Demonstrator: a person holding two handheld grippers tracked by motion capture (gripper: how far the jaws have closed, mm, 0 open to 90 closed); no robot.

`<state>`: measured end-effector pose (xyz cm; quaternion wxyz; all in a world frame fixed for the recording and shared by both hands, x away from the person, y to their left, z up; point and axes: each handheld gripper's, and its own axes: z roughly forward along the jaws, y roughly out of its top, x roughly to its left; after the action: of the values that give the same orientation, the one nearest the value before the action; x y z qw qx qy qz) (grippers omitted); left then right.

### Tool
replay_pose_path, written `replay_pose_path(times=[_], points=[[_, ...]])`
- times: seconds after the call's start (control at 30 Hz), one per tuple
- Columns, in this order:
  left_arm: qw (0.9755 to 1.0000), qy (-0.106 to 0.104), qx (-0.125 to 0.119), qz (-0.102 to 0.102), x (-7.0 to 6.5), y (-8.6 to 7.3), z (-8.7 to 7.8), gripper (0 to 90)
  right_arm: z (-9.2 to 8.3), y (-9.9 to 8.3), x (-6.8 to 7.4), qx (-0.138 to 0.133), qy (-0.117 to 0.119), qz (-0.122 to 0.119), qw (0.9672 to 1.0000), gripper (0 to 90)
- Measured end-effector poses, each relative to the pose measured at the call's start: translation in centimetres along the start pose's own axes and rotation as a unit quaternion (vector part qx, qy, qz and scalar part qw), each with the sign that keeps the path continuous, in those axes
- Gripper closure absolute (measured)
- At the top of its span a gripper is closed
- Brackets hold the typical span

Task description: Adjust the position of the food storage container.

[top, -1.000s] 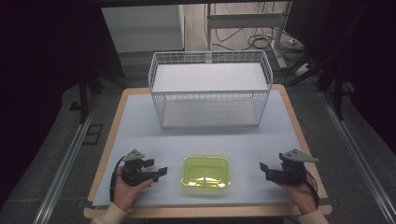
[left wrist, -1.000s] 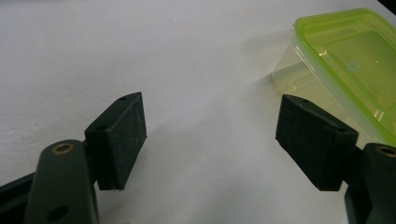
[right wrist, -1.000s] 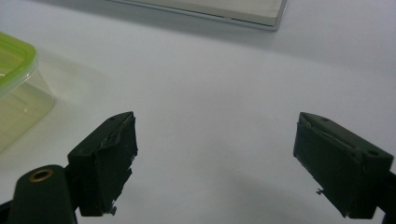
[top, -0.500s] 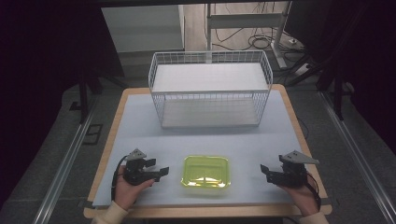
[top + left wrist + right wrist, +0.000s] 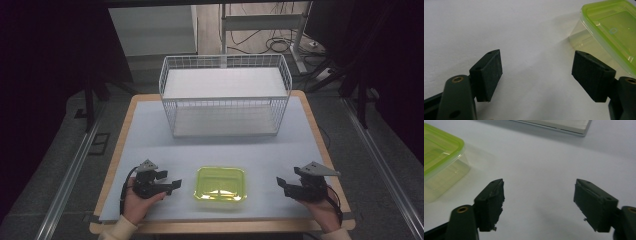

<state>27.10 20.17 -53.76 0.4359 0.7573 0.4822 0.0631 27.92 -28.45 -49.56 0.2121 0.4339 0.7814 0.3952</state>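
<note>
Here both hands rest low at the near edge of the desk [image 5: 150,130], one at each side of the green container [image 5: 220,183], each pointing inward at it. The left hand-held gripper [image 5: 172,186] stands wide open and empty. The right hand-held gripper [image 5: 281,186] has just been closing a little, yet gapes with nothing between its jaws. The container lies between them, near the wire basket [image 5: 225,97].
</note>
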Motion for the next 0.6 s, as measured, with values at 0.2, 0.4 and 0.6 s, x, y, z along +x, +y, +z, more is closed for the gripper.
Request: replay_pose_path(times=[0.2,0.4,0.6], points=[[1.0000,0.001,-0.001,-0.002,0.1,0.0,0.0,24.0,-0.1,0.1,0.4,0.000,0.011,-0.010,0.9999,32.0],[1.0000,0.001,0.002,0.001,0.0,0.0,0.1,24.1,-0.2,0.1,0.6,0.004,0.021,-0.018,0.9996,41.1],[1.0000,0.003,-0.001,0.000,0.1,0.0,0.1,24.1,-0.1,0.2,1.1,0.013,0.042,-0.034,0.9985,64.8]])
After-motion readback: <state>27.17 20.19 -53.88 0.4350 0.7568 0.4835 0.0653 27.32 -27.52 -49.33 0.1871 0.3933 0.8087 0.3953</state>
